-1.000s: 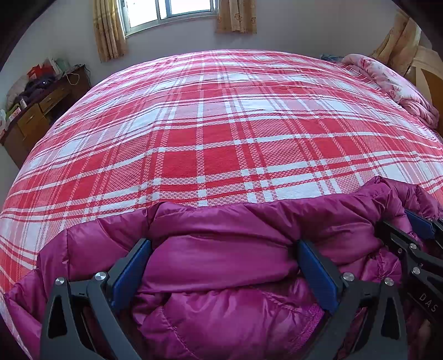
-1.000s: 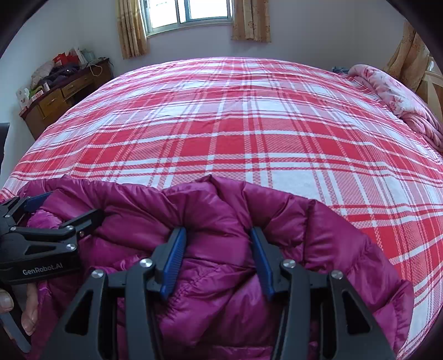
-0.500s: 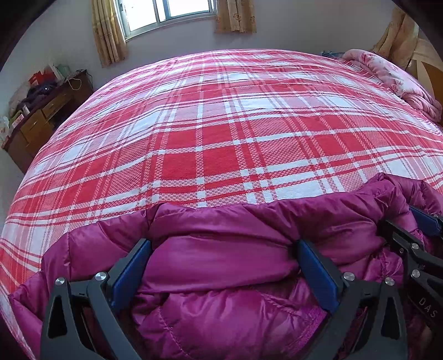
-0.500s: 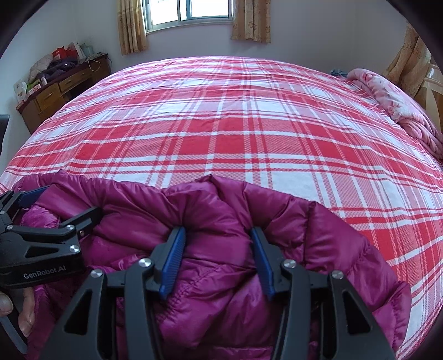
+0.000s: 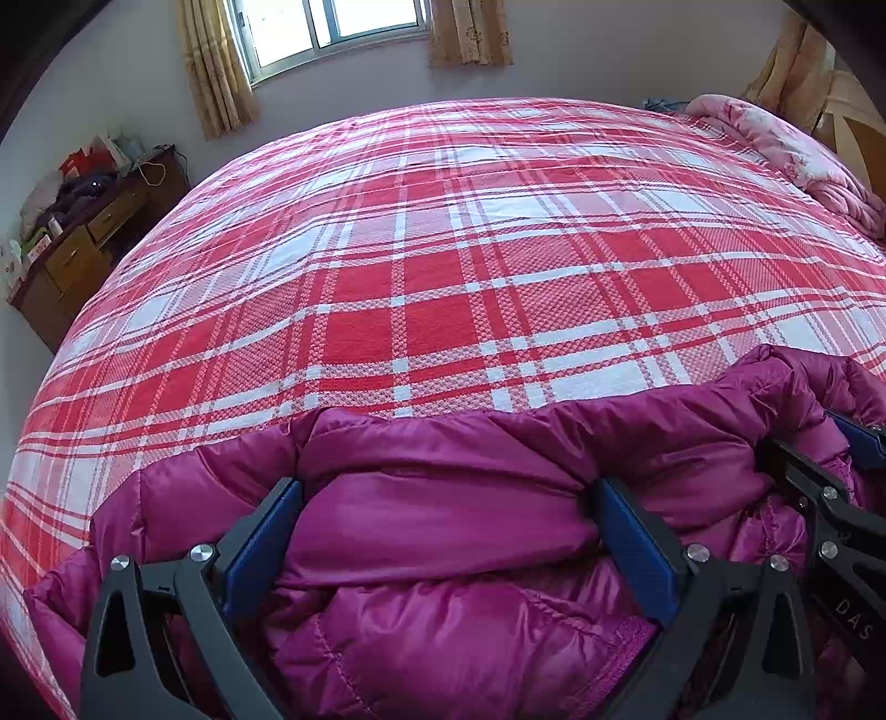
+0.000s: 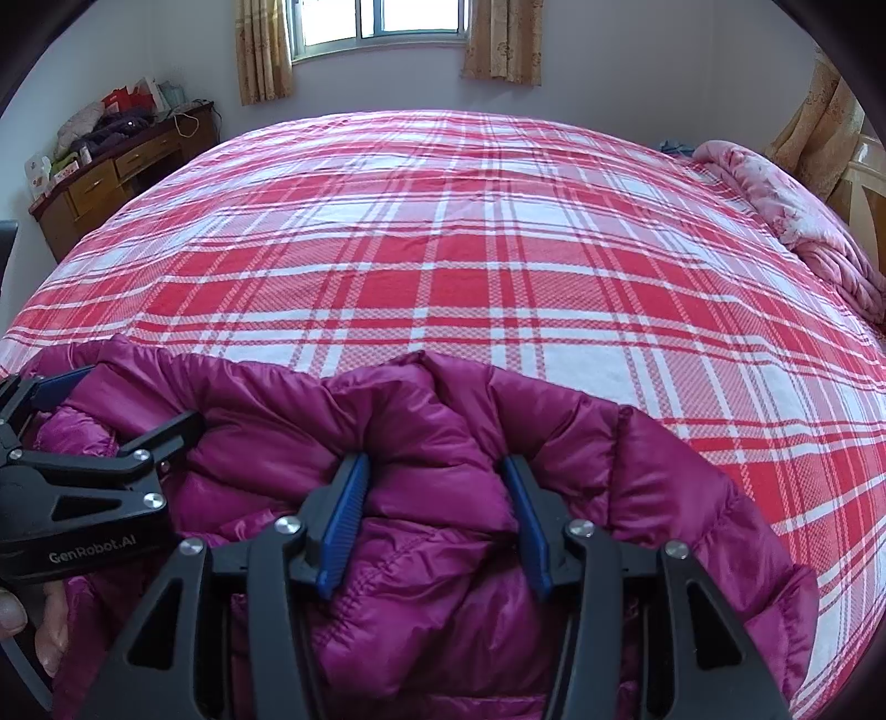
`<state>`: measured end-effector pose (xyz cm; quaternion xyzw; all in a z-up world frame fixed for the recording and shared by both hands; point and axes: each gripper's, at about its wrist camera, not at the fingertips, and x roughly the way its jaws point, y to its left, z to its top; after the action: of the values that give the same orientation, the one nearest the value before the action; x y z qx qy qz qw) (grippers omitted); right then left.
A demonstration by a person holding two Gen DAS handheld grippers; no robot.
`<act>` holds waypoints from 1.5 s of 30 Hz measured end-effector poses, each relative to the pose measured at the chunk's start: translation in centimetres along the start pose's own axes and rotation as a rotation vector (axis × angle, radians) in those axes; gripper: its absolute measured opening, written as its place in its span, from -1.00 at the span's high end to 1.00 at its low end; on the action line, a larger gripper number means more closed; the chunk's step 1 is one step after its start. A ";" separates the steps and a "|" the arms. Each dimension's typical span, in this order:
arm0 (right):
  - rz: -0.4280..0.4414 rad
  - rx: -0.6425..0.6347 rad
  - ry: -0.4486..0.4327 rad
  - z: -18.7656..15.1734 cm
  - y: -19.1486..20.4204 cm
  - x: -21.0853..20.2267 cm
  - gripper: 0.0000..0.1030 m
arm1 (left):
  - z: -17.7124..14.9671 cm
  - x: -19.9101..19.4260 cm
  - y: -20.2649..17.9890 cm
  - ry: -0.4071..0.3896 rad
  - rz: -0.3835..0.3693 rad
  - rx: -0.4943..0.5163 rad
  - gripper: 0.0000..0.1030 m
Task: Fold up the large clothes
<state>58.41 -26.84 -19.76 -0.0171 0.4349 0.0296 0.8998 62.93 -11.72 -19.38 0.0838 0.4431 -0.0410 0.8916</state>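
Observation:
A magenta puffer jacket (image 5: pixel 443 637) lies bunched at the near edge of the bed. In the left wrist view my left gripper (image 5: pixel 446 493) stands wide, its blue pads (image 5: pixel 260 543) pressed on a thick fold of the jacket. The right gripper (image 5: pixel 819 443) shows at the right edge, buried in the same jacket. In the right wrist view my right gripper (image 6: pixel 433 462) is shut on a bunched ridge of the jacket (image 6: pixel 664 498), its pads (image 6: pixel 343 520) squeezing it. The left gripper (image 6: pixel 122 399) sits close by on the left, and a hand (image 6: pixel 50 637) holds it.
A red and white plaid sheet (image 5: pixel 443 277) covers the wide bed beyond the jacket. A pink quilt (image 5: pixel 786 160) is piled at the far right by the headboard. A wooden dresser (image 5: pixel 83 249) with clutter stands at the left wall, under a curtained window (image 5: pixel 332 22).

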 end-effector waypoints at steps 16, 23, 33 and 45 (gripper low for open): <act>-0.003 -0.016 -0.037 0.4 -1.2 -2.5 -0.74 | 1.0 -3.7 0.6 -0.014 0.013 0.039 -0.98; 0.027 0.021 -0.113 -3.2 -3.8 -8.6 -0.74 | -3.4 -11.3 3.0 -0.085 -0.039 0.024 -0.98; 0.087 0.127 -0.016 -15.3 -5.3 -15.9 -0.75 | -17.7 -18.3 5.9 -0.084 0.029 -0.001 -0.98; 0.032 0.198 -0.034 -25.0 -6.5 -22.0 -0.77 | -27.8 -23.7 10.0 -0.068 0.036 -0.082 -0.98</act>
<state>25.68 -35.59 -18.05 0.0792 0.4207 0.0010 0.9037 28.30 3.20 -15.85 0.0536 0.4121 -0.0099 0.9095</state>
